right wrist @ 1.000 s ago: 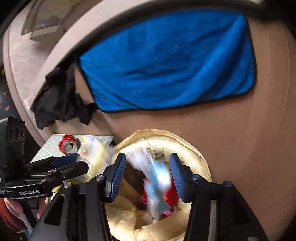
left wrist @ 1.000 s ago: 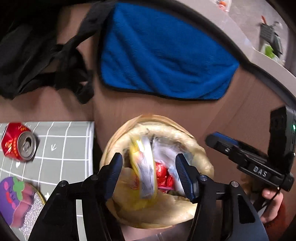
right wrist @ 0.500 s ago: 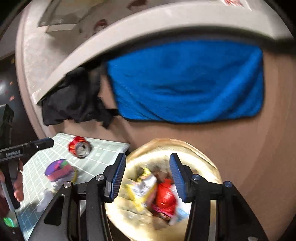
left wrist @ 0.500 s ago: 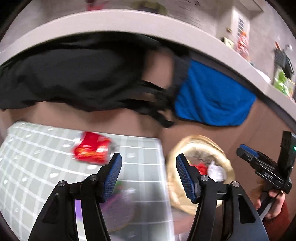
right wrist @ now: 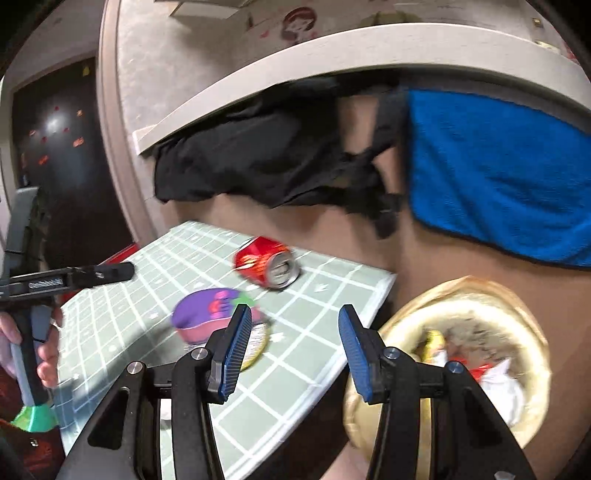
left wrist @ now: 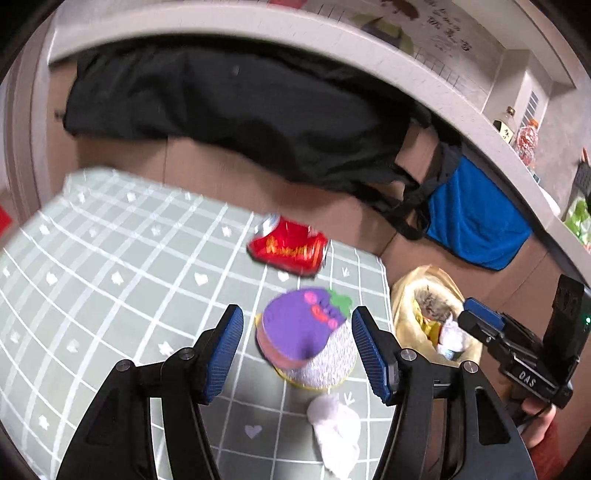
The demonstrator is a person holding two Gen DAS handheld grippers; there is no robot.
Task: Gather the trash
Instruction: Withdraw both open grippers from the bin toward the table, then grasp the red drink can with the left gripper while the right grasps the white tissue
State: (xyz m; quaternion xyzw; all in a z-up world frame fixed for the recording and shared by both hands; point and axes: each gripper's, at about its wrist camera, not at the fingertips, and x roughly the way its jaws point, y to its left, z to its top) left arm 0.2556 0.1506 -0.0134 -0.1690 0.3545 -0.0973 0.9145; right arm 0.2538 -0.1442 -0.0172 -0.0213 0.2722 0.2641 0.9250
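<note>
A crushed red can (left wrist: 289, 249) (right wrist: 266, 261) lies on the green checked table (left wrist: 110, 266) (right wrist: 325, 314) near its far edge. A purple-lidded round container (left wrist: 306, 336) (right wrist: 216, 317) stands nearer. A crumpled white tissue (left wrist: 336, 432) lies at the table's near edge. A yellow trash bag (left wrist: 406, 295) (right wrist: 424, 302) holding wrappers and tissue sits beside the table. My left gripper (left wrist: 297, 350) is open and empty, just before the purple container. My right gripper (right wrist: 291, 350) is open and empty, above the table's edge next to the bag.
A black garment (left wrist: 240, 107) (right wrist: 258, 158) and a blue towel (left wrist: 472, 225) (right wrist: 498, 184) hang from a pale counter edge (left wrist: 258, 26) over a brown wall behind the table. A dark doorway (right wrist: 55, 147) lies at the left.
Both grippers have swung left from above the trash bag toward the table. A wrapper seen between the left fingers a second ago now lies in the bag. Both stay open.
</note>
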